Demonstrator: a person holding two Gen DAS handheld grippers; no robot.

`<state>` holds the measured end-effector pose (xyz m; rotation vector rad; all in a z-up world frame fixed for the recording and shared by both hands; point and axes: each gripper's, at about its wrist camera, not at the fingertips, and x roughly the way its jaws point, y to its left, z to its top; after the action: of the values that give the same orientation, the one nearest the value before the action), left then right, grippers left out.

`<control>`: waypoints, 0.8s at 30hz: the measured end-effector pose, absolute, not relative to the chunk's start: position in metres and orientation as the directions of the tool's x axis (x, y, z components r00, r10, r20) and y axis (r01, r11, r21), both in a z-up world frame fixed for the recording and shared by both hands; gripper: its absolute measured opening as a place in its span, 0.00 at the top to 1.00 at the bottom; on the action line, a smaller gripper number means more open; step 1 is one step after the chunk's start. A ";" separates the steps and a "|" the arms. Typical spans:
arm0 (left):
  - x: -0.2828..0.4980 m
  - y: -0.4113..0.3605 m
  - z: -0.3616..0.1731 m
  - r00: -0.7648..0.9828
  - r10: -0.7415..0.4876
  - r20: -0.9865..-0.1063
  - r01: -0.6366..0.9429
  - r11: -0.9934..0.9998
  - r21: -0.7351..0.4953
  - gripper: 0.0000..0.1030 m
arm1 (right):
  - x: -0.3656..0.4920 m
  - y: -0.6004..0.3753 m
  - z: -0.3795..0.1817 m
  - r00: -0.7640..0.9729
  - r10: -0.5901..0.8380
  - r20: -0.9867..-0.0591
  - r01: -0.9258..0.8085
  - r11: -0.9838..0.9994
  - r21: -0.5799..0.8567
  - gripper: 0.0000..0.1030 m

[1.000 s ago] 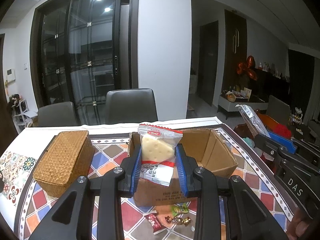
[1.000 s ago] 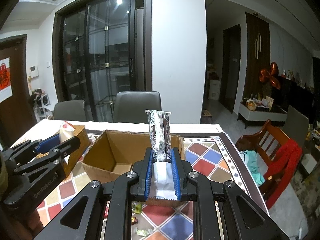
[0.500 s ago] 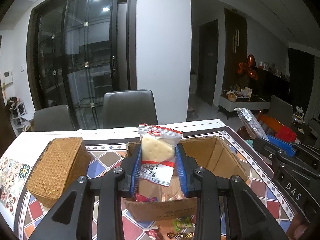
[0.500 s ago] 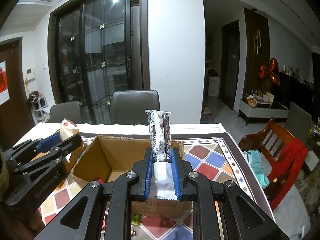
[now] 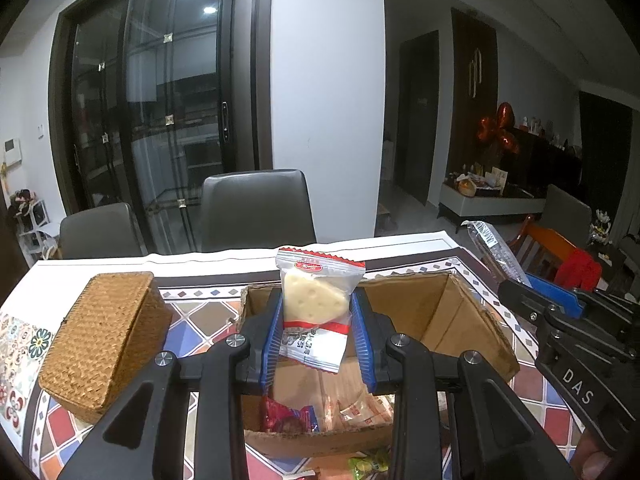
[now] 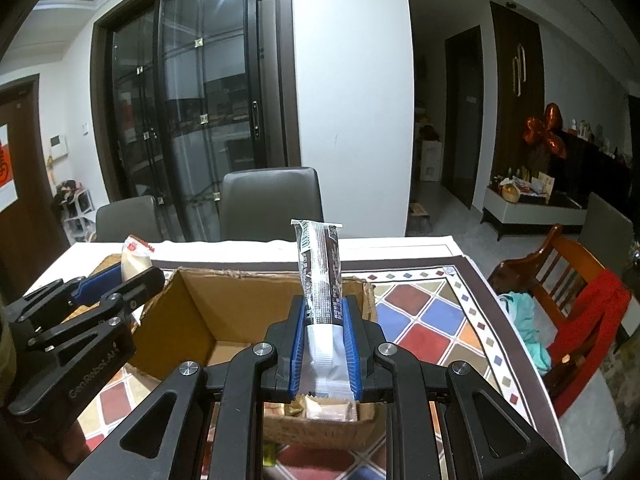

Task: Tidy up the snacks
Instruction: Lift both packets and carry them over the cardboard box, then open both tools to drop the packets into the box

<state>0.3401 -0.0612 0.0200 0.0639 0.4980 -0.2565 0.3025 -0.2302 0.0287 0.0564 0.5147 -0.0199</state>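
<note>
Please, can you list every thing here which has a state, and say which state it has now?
left gripper: shut on the cracker packet
cracker packet: held upright, sealed
right gripper: shut on the dark stick packet
dark stick packet: held upright, sealed
cardboard box: open, some snacks inside
wicker basket: lid on
glass doors: closed

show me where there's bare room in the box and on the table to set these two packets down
Cardboard box: the far half of its floor, against the back wall, is bare; the near end is crowded with red and orange packets. On the table, tiles right of the box are free. Left, the wicker basket leaves a narrow strip.
</note>
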 end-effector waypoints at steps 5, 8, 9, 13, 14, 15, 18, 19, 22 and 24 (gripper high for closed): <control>0.346 -0.063 0.016 0.845 -0.224 -0.486 0.256 0.967 0.000 0.68 | 0.309 -0.229 0.025 0.866 0.001 -0.500 0.029 0.998 0.053 0.81; 0.349 -0.065 0.014 0.843 -0.223 -0.490 0.255 0.967 0.000 0.68 | 0.311 -0.228 0.022 0.864 0.006 -0.503 0.024 0.998 0.054 0.81; 0.350 -0.065 0.014 0.842 -0.223 -0.492 0.256 0.967 0.000 0.68 | 0.312 -0.228 0.021 0.863 0.008 -0.504 0.022 0.998 0.054 0.81; 0.354 -0.066 0.011 0.839 -0.222 -0.497 0.256 0.967 0.000 0.68 | 0.317 -0.228 0.019 0.861 0.013 -0.509 0.018 0.998 0.055 0.81; 0.354 -0.066 0.011 0.839 -0.222 -0.497 0.256 0.967 0.000 0.68 | 0.318 -0.227 0.018 0.860 0.014 -0.511 0.017 0.998 0.055 0.81; 0.354 -0.066 0.011 0.839 -0.222 -0.498 0.255 0.967 0.000 0.68 | 0.319 -0.227 0.017 0.858 0.016 -0.513 0.015 0.998 0.057 0.81; 0.356 -0.066 0.010 0.836 -0.223 -0.501 0.256 0.967 -0.002 0.68 | 0.322 -0.227 0.015 0.855 0.019 -0.519 0.012 0.998 0.057 0.81; 0.356 -0.066 0.009 0.835 -0.224 -0.503 0.257 0.966 -0.004 0.67 | 0.323 -0.227 0.014 0.853 0.020 -0.521 0.011 0.998 0.056 0.81; 0.357 -0.068 0.006 0.831 -0.222 -0.510 0.257 0.966 -0.001 0.62 | 0.324 -0.225 0.013 0.850 0.019 -0.526 0.011 0.998 0.054 0.79; 0.356 -0.068 0.006 0.832 -0.218 -0.510 0.254 0.967 0.001 0.56 | 0.325 -0.225 0.013 0.852 0.009 -0.524 0.015 0.999 0.042 0.68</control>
<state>0.3565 -0.0679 0.0055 0.0695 0.5321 -0.2507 0.3251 -0.2247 0.0127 0.0446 0.5518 -0.0028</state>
